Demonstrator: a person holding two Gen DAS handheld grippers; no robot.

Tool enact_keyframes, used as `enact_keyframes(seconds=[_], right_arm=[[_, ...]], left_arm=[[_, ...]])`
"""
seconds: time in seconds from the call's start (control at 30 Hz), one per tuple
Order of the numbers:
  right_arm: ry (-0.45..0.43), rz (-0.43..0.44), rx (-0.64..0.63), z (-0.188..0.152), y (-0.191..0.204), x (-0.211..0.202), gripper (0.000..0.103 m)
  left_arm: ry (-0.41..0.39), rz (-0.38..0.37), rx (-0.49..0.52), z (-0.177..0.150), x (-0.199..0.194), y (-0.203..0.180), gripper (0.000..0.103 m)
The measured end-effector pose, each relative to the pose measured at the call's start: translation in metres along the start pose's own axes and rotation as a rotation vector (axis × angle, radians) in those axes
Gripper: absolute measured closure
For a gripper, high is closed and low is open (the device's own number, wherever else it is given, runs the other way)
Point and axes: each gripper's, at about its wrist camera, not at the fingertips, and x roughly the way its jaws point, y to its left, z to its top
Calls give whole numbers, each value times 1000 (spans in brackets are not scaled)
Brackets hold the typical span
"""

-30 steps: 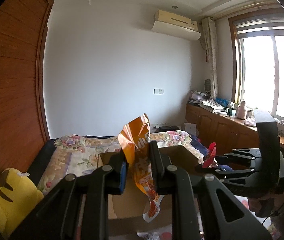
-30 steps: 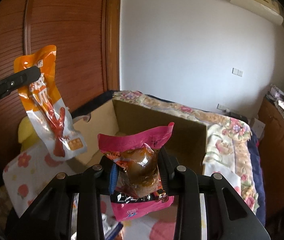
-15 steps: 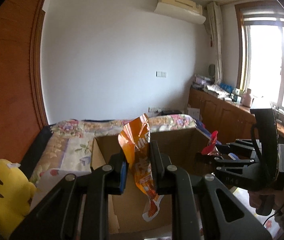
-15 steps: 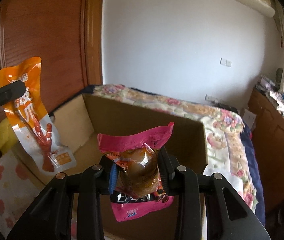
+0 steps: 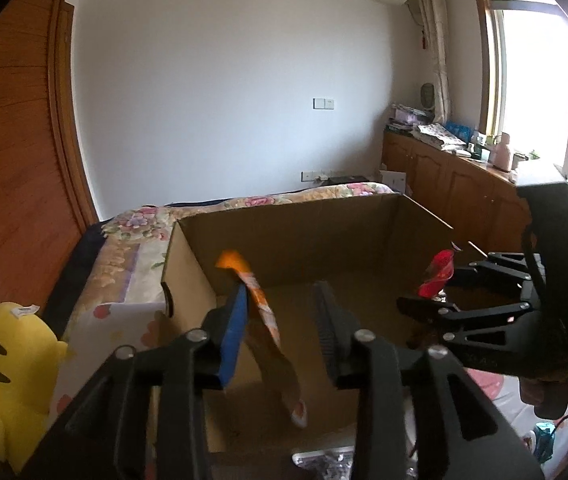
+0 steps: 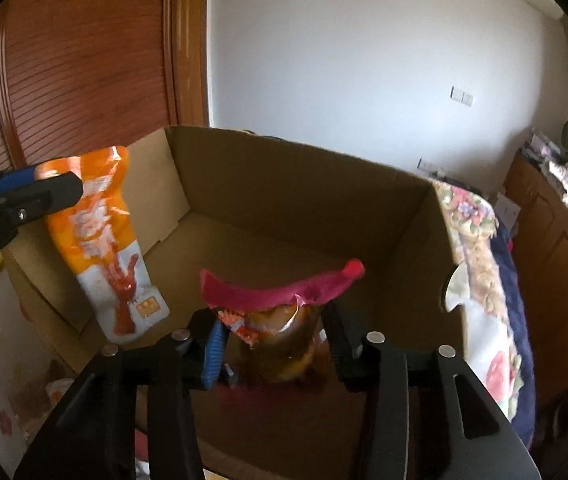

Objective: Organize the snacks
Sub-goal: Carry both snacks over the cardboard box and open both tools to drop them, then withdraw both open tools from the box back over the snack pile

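Note:
An open cardboard box (image 5: 284, 210) (image 6: 284, 146) sits on the bed in front of both grippers. My left gripper (image 5: 279, 292) hangs over its left half and its jaws are opening. The orange snack packet (image 5: 261, 312) (image 6: 99, 240) leans on the blue left pad, clear of the right one, and sags into the box. My right gripper (image 6: 273, 328) (image 5: 424, 296) is over the right half, jaws opening too. The pink packet (image 6: 284, 292) (image 5: 438, 276) with brown food sits loose and blurred between its fingers, sliding down.
A yellow plush toy (image 5: 3, 368) lies left of the box on the floral bedspread (image 5: 131, 248). Wooden cabinets (image 5: 464, 192) run along the right wall under the window. More snack packets (image 5: 324, 456) lie by the box's near edge. A hand (image 5: 544, 396) holds the right gripper.
Both grippers have come down over the box and their jaws have widened. The orange and pink packets, gripped before, now hang loose and slip downward.

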Motion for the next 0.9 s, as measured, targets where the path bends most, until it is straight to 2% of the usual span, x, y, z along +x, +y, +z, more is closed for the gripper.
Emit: enact_keyframes(seconds=[0.17,0.23,0.3,0.53,0.7,0.9], right_arm=[[24,48,50,-4,-8,-4,46],[23,80,49,-2,-10,-6,40],[10,63,44,0,-8,-12,40],[-36,89,36,0,-1,-44,39],[-52,103,17,-15,6,-80,39],[-40,117,2,-48,15,-118,39]], left_arm=[[-11,-1,10,-1,-11,-2,63],[-16,6,8,-1,-15,-1,63],[-28,10,2,1,-22,2,61],[-68,8,-23,4,-48,8,57],[-65,-4,-12,-7,-70,5,56],[-46,-34,-9,-34,-99,-3,56]])
